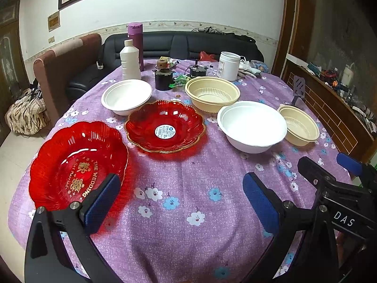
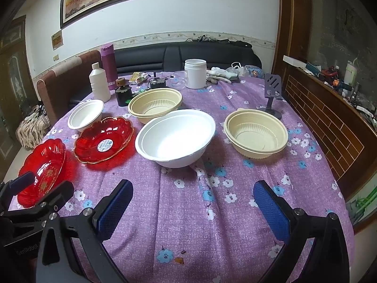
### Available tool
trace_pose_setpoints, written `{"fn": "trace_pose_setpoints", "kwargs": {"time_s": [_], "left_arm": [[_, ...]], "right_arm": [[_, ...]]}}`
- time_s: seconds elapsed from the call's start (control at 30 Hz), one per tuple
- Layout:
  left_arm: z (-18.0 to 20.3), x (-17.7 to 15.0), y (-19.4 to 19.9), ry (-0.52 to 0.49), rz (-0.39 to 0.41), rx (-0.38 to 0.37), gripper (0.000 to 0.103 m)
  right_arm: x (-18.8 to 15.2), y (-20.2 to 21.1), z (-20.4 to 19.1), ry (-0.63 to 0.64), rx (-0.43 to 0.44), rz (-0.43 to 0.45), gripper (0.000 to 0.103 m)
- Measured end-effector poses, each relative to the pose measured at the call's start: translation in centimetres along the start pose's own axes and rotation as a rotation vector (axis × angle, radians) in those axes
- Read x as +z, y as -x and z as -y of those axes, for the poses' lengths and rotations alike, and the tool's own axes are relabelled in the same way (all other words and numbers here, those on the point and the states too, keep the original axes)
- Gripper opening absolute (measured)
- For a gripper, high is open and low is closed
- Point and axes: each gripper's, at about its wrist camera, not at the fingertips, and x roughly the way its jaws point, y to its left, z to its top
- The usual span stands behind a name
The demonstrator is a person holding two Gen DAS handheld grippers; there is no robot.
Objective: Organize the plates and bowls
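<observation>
On the purple floral tablecloth [image 1: 183, 188] lie two red plates: one with gold wedding lettering [image 1: 75, 165] [image 2: 42, 167] at the near left, one with a gold rim and sticker [image 1: 165, 127] [image 2: 103, 139] further in. A small white bowl [image 1: 126, 96] [image 2: 86, 115], a large white bowl [image 1: 252, 126] [image 2: 175, 136] and two cream ribbed bowls [image 1: 212, 94] [image 2: 155, 105], [image 1: 299, 125] [image 2: 255, 133] stand apart. My left gripper [image 1: 181, 202] is open and empty, its left finger over the wedding plate's edge. My right gripper [image 2: 193, 210] is open and empty above bare cloth.
At the table's back stand a white bottle [image 1: 130, 61], a purple flask [image 1: 136, 42], a black cup [image 1: 164, 79], a white jar [image 1: 229, 66], gloves [image 1: 248, 70] and a grey phone stand [image 2: 272, 94]. A dark sofa [image 1: 183, 44] lies behind, a wooden ledge [image 2: 329, 108] to the right.
</observation>
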Motion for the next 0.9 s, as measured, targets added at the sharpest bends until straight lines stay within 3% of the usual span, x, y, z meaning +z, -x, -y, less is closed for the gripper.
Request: {"fn": "trace_pose_setpoints", "kwargs": {"time_s": [0.9], "left_arm": [[-0.41,-0.36,0.04,-0.009,0.013,0.005,0.103]], "right_arm": [[-0.04,-0.01,-0.12,-0.001,0.000,-0.005,0.103]]}}
